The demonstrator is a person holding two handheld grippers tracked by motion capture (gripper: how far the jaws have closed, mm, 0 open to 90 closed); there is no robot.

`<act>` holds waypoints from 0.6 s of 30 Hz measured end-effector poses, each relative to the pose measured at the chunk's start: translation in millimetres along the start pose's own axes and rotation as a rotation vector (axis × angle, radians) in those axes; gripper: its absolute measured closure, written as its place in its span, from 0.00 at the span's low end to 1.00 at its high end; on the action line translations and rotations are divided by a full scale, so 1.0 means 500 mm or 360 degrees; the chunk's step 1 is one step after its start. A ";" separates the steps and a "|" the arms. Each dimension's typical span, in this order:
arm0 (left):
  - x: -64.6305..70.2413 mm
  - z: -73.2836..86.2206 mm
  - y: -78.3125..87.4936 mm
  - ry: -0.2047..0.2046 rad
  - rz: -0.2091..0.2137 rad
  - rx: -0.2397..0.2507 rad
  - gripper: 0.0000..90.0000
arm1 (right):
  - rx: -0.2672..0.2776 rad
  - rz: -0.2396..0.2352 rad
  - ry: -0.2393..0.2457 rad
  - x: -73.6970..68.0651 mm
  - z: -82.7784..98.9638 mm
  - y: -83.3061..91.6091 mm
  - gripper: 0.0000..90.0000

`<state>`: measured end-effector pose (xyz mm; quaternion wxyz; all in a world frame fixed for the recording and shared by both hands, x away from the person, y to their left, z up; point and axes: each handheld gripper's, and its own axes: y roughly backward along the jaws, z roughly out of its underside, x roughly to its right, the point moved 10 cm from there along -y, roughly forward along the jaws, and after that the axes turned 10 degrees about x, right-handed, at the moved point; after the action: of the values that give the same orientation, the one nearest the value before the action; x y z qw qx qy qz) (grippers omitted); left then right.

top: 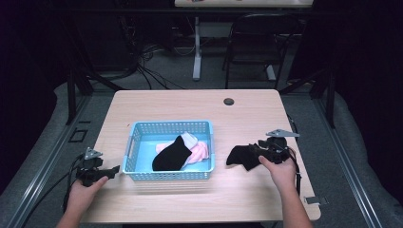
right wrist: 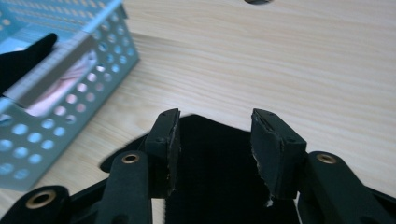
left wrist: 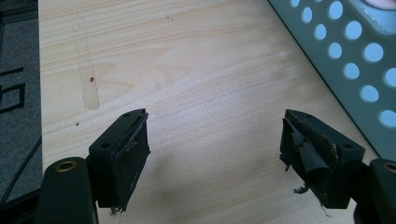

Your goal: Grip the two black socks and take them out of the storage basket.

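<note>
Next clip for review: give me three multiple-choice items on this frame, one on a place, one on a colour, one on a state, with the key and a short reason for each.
1. Where does the loose black sock lie?
A. in the basket
B. on the table, right of the basket
C. on the floor

2. What colour is the basket?
A. red
B. light blue
C. yellow

3. How stand the left gripper's jaws?
A. wide apart, nothing between
C. closed on a sock
B. closed on the basket rim

Key: 1 B, it lies on the wood by the right gripper; 2 B, its perforated walls are light blue; 3 A, bare table shows between them.
</note>
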<state>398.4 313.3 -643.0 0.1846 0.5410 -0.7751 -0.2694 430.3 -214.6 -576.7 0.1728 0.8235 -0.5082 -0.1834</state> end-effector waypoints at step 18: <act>0.001 -0.002 0.002 0.0005 0.0009 0.0007 0.26 | -0.0125 -0.0323 0.0441 -0.234 -0.112 -0.086 0.69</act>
<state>398.0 312.9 -641.8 0.1854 0.5395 -0.7769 -0.2665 441.5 -85.5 -533.1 0.2538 0.8806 -0.3863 -0.1043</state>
